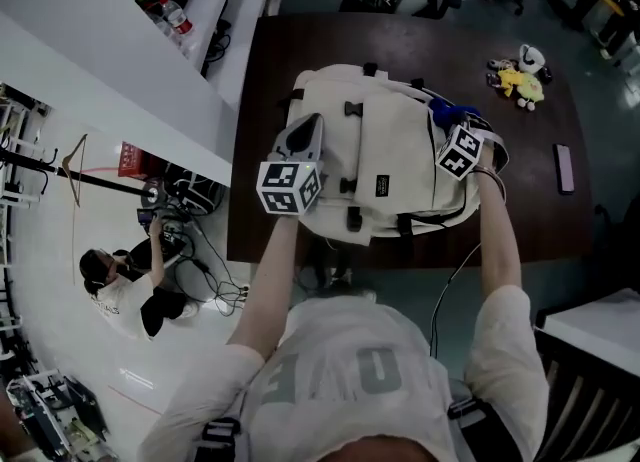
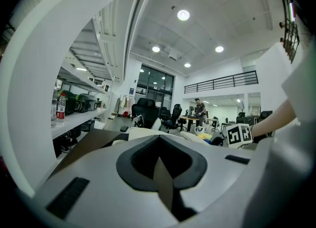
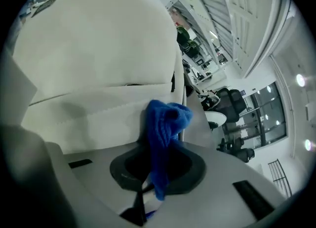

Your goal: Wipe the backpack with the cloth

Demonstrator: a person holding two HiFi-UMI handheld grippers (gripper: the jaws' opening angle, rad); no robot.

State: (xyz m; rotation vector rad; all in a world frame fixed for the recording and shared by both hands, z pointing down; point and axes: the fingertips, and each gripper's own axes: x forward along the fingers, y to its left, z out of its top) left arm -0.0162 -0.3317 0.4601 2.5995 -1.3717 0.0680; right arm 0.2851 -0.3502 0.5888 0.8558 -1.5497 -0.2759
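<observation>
The right gripper has its jaws closed on a bunched blue terry cloth. The cloth sticks out ahead of the jaws and lies against the cream fabric backpack directly in front of them. The left gripper has its jaws fully together and holds nothing. The backpack's edge is just below its tips, on the dark brown table.

One backpack, one blue cloth, one yellow toy, one table, two grippers: left gripper, right gripper.
</observation>
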